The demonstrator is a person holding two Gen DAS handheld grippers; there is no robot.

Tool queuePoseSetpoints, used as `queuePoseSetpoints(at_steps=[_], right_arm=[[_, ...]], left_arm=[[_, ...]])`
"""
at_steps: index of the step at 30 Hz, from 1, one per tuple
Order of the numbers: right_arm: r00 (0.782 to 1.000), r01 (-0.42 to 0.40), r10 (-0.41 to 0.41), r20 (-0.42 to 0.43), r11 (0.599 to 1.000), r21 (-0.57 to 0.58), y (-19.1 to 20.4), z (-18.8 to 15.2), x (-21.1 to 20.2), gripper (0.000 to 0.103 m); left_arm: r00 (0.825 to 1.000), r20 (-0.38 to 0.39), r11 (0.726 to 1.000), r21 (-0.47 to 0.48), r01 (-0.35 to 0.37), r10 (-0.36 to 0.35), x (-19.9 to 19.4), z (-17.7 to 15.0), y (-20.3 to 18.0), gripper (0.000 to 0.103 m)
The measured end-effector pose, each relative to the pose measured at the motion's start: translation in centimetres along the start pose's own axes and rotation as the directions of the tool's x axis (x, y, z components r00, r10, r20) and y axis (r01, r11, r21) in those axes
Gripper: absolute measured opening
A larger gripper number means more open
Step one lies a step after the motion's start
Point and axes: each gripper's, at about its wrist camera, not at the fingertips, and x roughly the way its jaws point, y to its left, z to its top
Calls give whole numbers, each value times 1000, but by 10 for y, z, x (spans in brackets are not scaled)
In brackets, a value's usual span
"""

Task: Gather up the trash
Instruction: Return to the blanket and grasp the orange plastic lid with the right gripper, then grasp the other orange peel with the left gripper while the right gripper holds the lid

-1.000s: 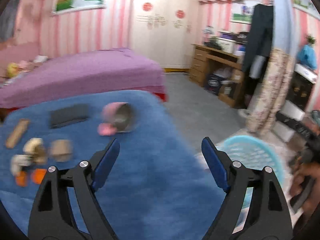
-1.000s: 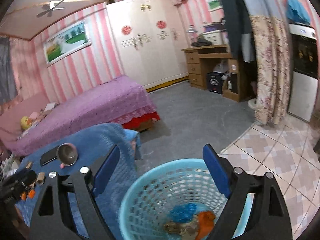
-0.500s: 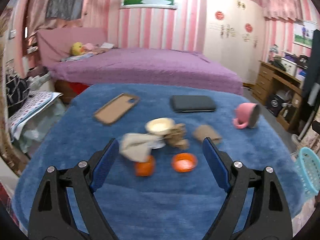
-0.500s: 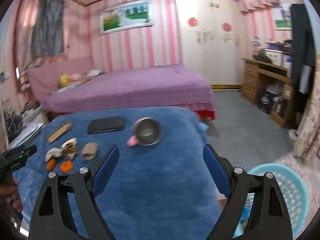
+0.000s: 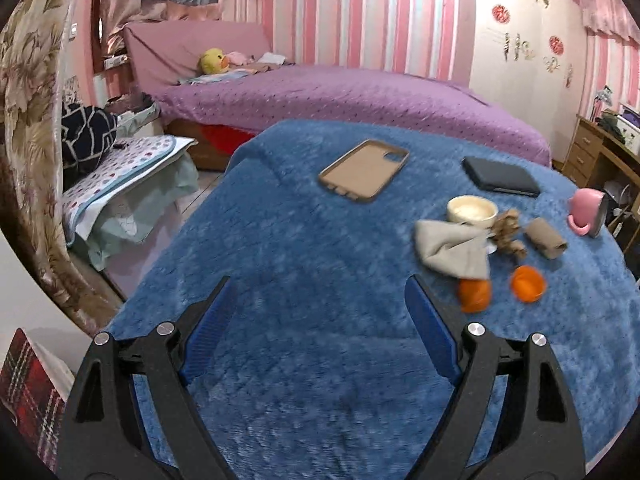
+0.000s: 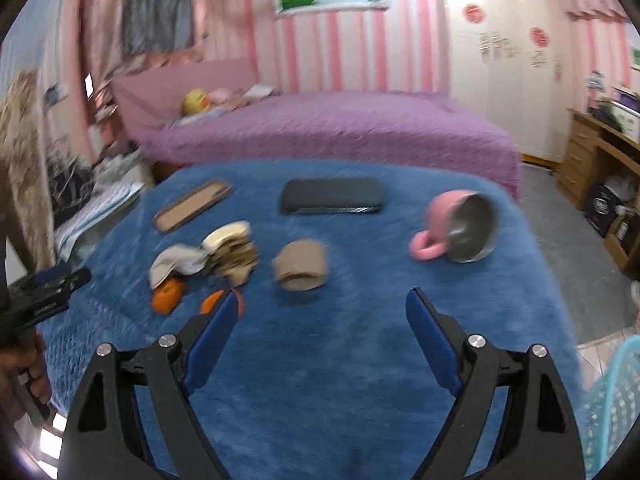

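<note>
A: Item one, the trash. Where does it lie?

B: On the blue blanket (image 5: 320,360), in a loose cluster. In the left wrist view it sits to the right and far of the left gripper (image 5: 320,304). Count: one crumpled tissue (image 5: 452,248), one brown dried scrap (image 5: 506,232), one cardboard tube (image 5: 546,238), two orange pieces (image 5: 474,296) (image 5: 528,284), whether peel or caps I cannot tell, and one small cream cup (image 5: 472,210) touching the tissue.

A: Non-trash?

B: One tan phone case (image 5: 364,170) on the far side, one dark wallet or case (image 5: 500,176) to its right, one pink mug (image 5: 586,212) lying on its side at the far right.

A: Receptacle?

B: One light blue basket (image 6: 612,396), seen only at the near right edge of the right wrist view, off the blanket.

A: Grippers?

B: Two. Left: jaws spread wide, holding nothing, above bare blanket. Right gripper (image 6: 320,306): jaws likewise wide and empty, with the cardboard tube just beyond and between the fingertips.

A: Risks?

B: Likely three. The tissue overlaps an orange piece and the cup, so a pinch there may drag neighbours along. The tube is round and may roll or crush under a hard squeeze. The plush pile may snag a low fingertip. Also, the mug and cases lie near; a careless grab may bin a keeper.
</note>
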Motion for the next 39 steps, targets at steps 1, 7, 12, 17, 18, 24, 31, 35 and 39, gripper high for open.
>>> queuePoseSetpoints(at_steps=[1,7,12,17,18,24,31,35,39], right_arm=[[1000,-24,24,-18,1000,-19,11,-1,11,84],[994,-57,48,-96,994,-95,52,-5,54,84],[986,-69,49,-160,991,-119,69,-11,80,79],[978,-85,55,-203,986,-143,80,-12,100,76],[975,-88,53,-215,984,-154,83,-13,104,70],[970,-123,84,-227,979,-162,82,-13,100,40],[984,-79,57,-166,988,-132,54,-2,73,40],[990,-67,58,-127,995,-69,25,5,58,40],[992,-47,43,-122,998,-31,-1,7,52,40]], left_arm=[[1000,-6,1000,-9,6,-6,2,-1,2,83],[998,-22,999,-10,50,-50,4,-3,-7,83],[996,-51,998,9,69,-68,10,-7,-19,83],[995,-64,996,15,82,-81,12,-10,-27,83],[994,-66,996,13,86,-85,13,-10,-29,83],[992,-83,995,21,102,-100,16,-11,-42,83],[983,-126,990,34,139,-134,23,-12,-66,83],[975,-158,982,78,172,-158,28,-15,-89,83],[969,-192,976,121,179,-154,41,-18,-111,82]])
